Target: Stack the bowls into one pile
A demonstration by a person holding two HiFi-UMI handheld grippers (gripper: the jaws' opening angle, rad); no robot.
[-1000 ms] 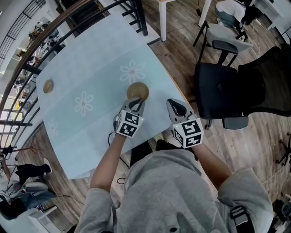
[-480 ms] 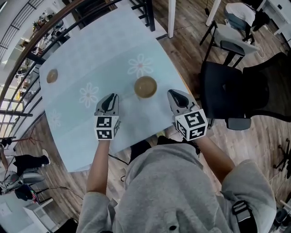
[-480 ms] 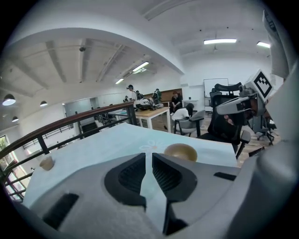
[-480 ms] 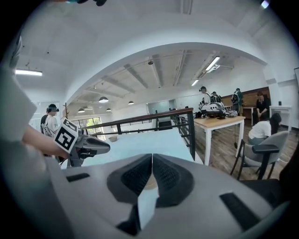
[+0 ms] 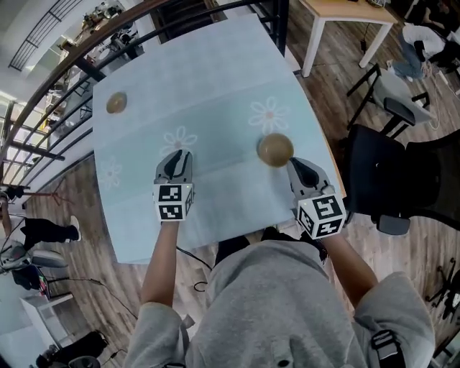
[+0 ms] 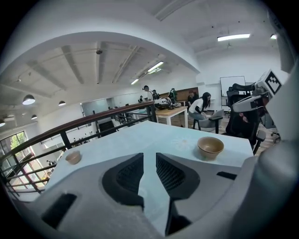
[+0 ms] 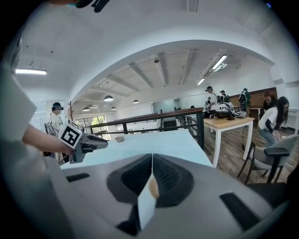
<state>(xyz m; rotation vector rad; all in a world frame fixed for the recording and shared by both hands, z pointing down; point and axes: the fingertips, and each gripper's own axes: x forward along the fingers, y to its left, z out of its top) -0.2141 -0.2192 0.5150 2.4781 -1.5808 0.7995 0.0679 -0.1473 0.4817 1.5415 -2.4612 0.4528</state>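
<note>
A large tan bowl (image 5: 275,149) (image 6: 210,146) stands upright on the light blue tablecloth (image 5: 215,86), near the table's right edge. A small tan bowl (image 5: 116,103) (image 6: 73,157) (image 7: 119,138) sits alone at the far left corner. My left gripper (image 5: 177,159) (image 6: 149,158) hovers over the cloth well left of the large bowl, its jaws a narrow gap apart and empty. Just right of and nearer than the large bowl, my right gripper (image 5: 299,167) (image 7: 152,158) is shut, tips touching, holding nothing. A sliver of the bowl shows behind its jaws.
A black railing (image 5: 93,43) runs along the table's far and left sides. A black office chair (image 5: 392,169) stands right of the table, a wooden table (image 5: 345,8) beyond it. People sit and stand in the background (image 6: 198,105).
My left gripper has drawn away to the left from the large bowl, which stays on the cloth. The right gripper has stayed close to the bowl's right side.
</note>
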